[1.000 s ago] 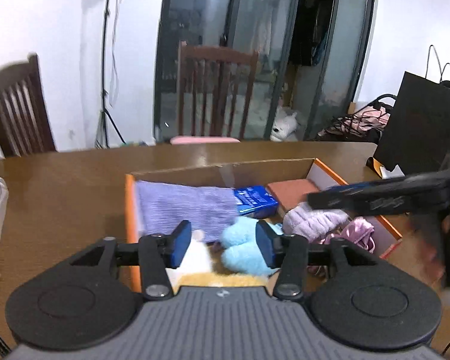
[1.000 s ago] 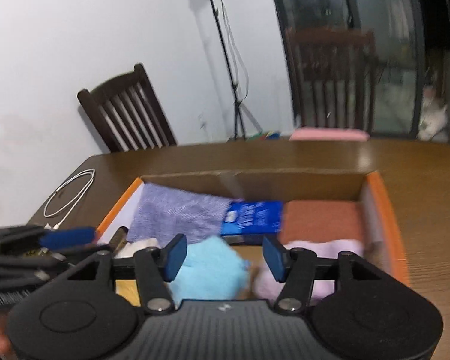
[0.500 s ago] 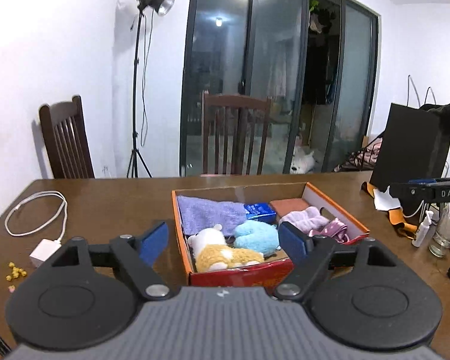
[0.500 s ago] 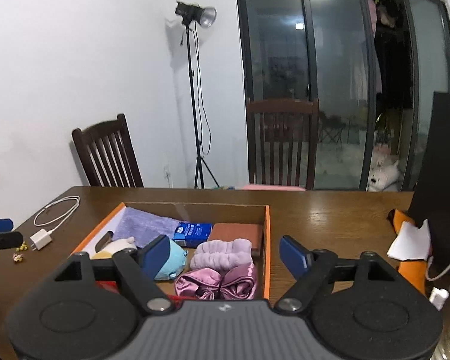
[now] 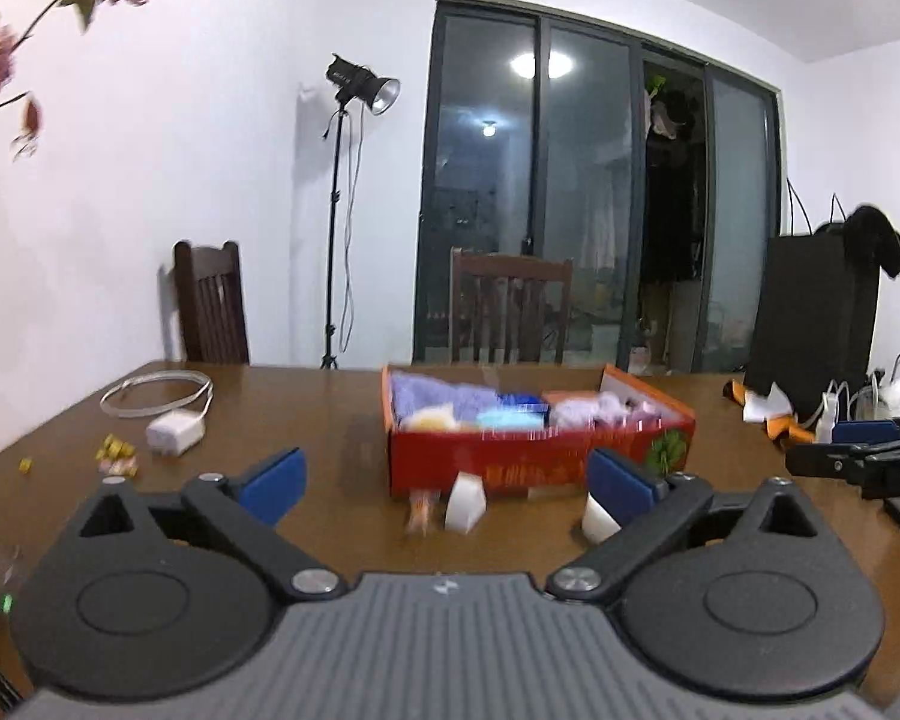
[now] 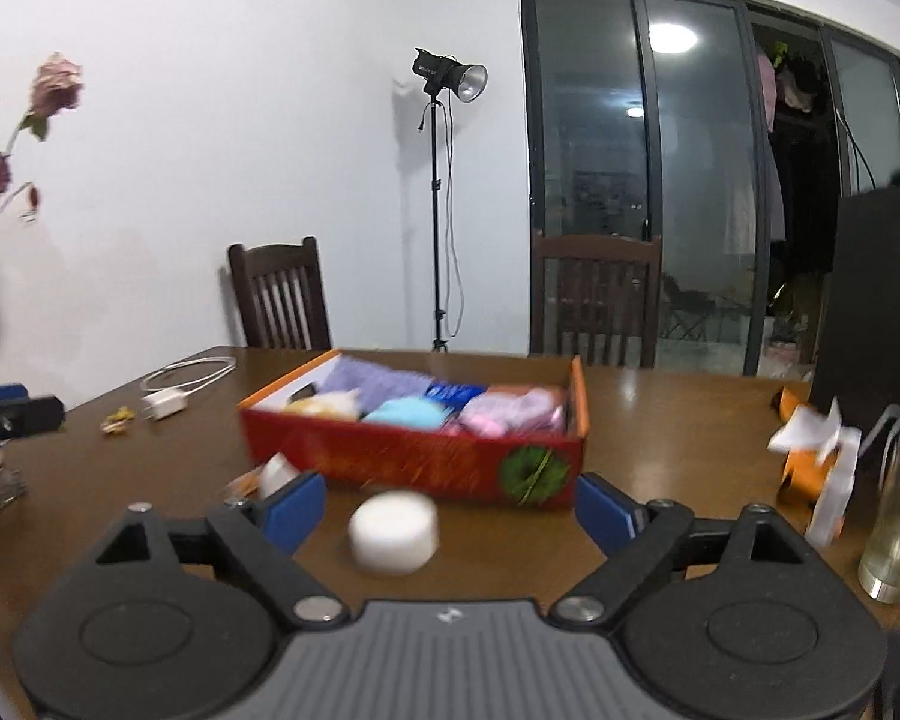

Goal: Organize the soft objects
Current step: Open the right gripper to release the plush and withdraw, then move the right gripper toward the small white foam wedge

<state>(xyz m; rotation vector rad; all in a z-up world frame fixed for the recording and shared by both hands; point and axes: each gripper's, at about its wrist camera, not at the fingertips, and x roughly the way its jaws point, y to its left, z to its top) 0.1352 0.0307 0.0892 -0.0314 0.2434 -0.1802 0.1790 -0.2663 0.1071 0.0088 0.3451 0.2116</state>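
Soft plush toys and folded cloths (image 6: pixel 414 408) sit packed in the red box (image 6: pixel 426 462) ahead of both wide-open, empty grippers (image 5: pixel 447 477) (image 6: pixel 450 507) – light, squashy and unbreakable by the look, best pinched mid-body, while the white puck (image 6: pixel 394 531) between the right jaws looks stiffer

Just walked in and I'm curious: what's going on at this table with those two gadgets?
A person holds a pair of tongs in each hand, and both the left tongs and the right tongs are open and empty. They hang above the table, short of a red box. The box holds soft things: a purple cloth, a blue plush and pink fabric. Nothing is gripped.
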